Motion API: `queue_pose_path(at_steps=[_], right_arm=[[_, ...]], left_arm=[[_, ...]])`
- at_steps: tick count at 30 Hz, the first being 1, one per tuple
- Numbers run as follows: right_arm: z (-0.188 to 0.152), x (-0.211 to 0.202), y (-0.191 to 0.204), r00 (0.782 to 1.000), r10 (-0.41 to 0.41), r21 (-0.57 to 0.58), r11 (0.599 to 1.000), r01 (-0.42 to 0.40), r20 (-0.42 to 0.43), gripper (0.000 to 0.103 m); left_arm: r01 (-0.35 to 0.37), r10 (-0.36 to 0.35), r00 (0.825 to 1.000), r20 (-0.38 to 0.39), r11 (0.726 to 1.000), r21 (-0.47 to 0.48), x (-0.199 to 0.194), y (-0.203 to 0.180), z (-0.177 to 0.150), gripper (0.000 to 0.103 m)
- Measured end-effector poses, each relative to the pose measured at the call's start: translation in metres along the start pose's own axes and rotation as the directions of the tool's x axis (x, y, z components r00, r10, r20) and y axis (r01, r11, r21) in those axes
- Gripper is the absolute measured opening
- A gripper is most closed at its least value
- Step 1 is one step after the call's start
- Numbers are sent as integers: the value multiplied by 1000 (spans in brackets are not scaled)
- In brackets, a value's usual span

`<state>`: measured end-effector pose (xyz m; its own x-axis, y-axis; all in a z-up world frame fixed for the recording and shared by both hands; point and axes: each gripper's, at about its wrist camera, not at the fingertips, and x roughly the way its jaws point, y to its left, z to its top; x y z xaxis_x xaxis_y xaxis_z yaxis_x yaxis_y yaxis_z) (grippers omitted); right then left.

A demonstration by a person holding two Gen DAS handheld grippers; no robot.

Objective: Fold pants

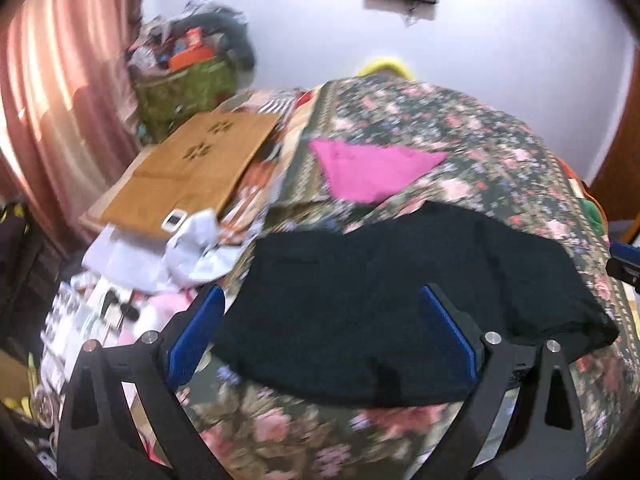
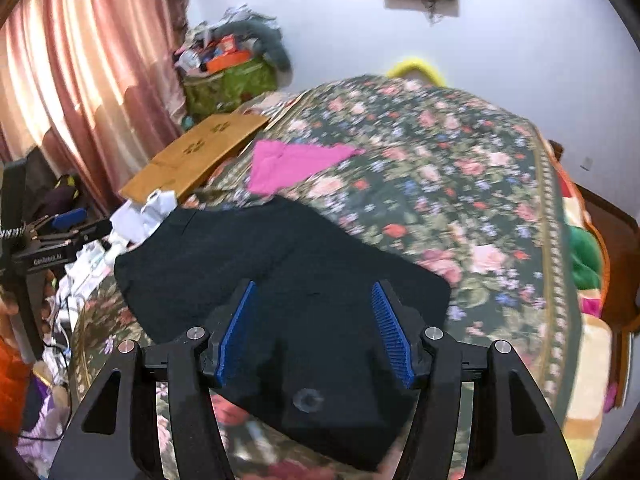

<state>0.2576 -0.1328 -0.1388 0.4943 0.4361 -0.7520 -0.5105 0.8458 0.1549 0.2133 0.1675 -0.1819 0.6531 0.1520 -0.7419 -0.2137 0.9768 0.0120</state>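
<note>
The black pants (image 1: 400, 300) lie folded into a compact bundle on the floral bedspread (image 1: 460, 128), near its front edge. My left gripper (image 1: 320, 304) hovers over them, open wide, with nothing pressed between its blue pads. In the right wrist view the pants (image 2: 280, 272) spread under my right gripper (image 2: 314, 300), and a round button (image 2: 308, 400) shows near the front. Its jaws stand apart and its pads hold no cloth. The left gripper (image 2: 80, 224) shows at the left edge of that view. Part of the right gripper (image 1: 624, 260) shows at the right edge of the left wrist view.
A pink cloth (image 1: 372, 168) lies flat on the bedspread beyond the pants. A brown cardboard sheet (image 1: 192, 168), white papers (image 1: 192, 248) and small clutter crowd the left side. A stuffed green bag (image 1: 184, 88) stands by the pink curtain (image 1: 60, 80). A wooden bed frame (image 2: 616, 240) borders the right.
</note>
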Motion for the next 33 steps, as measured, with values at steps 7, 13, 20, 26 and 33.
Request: queue_pose_path(at_steps=[7, 13, 20, 26, 33], right_arm=[[-5, 37, 28, 996, -11, -66, 998, 5, -86, 56], [-13, 59, 39, 986, -32, -114, 993, 13, -166, 56], [-17, 60, 45, 983, -48, -132, 991, 25, -179, 56], [-18, 61, 45, 983, -39, -120, 993, 17, -180, 56], [-19, 62, 41, 984, -14, -100, 995, -5, -180, 56]], left_arm=[[69, -105, 975, -193, 980, -186, 35, 53, -33, 98], [165, -279, 921, -271, 912, -376, 61, 81, -59, 98], [257, -440, 858, -267, 816, -517, 92, 92, -72, 97], [302, -508, 816, -277, 783, -544, 116, 86, -62, 97], [246, -438, 836, -332, 839, -486, 135, 83, -47, 57]])
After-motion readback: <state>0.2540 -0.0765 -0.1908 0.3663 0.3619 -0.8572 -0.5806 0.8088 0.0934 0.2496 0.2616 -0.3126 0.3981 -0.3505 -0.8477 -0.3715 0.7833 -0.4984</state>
